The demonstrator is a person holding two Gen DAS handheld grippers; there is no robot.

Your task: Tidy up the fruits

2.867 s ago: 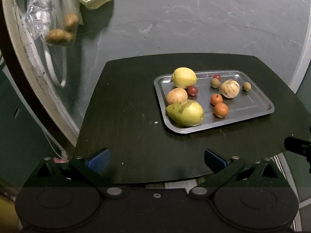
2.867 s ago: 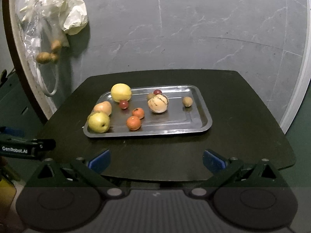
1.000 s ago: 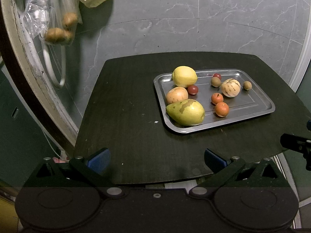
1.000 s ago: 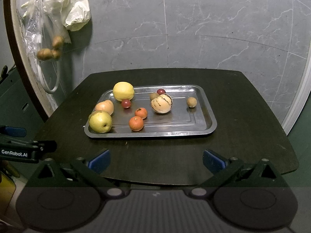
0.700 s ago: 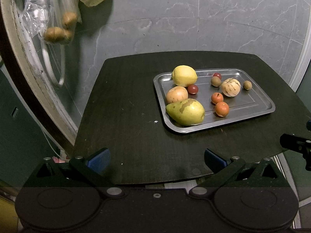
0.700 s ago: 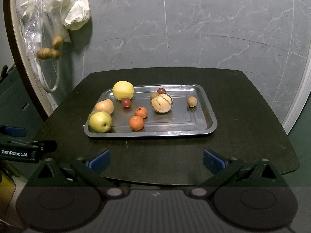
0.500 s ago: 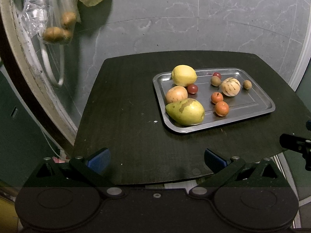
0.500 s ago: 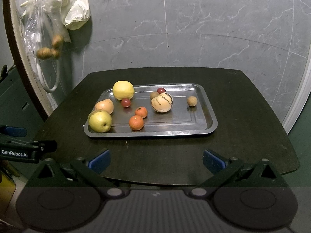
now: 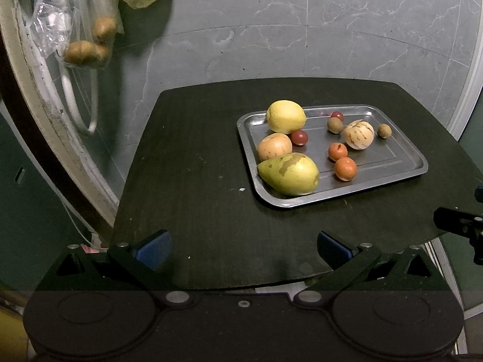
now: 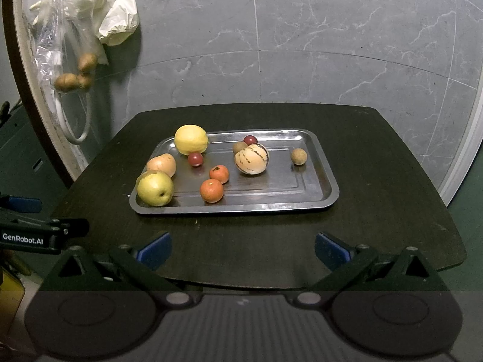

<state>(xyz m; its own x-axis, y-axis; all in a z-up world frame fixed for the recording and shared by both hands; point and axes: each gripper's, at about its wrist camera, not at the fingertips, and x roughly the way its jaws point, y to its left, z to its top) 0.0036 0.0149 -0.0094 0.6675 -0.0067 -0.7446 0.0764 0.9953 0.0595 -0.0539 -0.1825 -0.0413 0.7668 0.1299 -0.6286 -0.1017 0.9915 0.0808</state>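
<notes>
A metal tray (image 9: 401,178) (image 10: 320,166) lies on a dark table and holds several fruits. Among them are a yellow lemon (image 9: 286,116) (image 10: 191,139), a green-yellow pear (image 9: 289,174) (image 10: 155,188), a peach-coloured fruit (image 9: 274,147) (image 10: 161,164), a striped pale melon (image 9: 359,134) (image 10: 251,159), two small oranges (image 9: 345,168) (image 10: 212,190), small red fruits (image 9: 299,137) (image 10: 195,159) and small brown ones (image 9: 384,130) (image 10: 299,156). My left gripper (image 9: 243,246) hovers open over the table's near left edge. My right gripper (image 10: 243,246) hovers open over the near edge, in front of the tray. Neither holds anything.
The dark table (image 9: 187,181) (image 10: 377,187) has bare surface left of the tray. Plastic bags (image 9: 69,27) (image 10: 72,27) with brown fruits hang on the wall at the far left. The other gripper's body shows at each view's side (image 9: 462,226) (image 10: 39,232).
Both views have drifted only slightly over the last seconds; the tray and fruits lie where they were, and both grippers stay open.
</notes>
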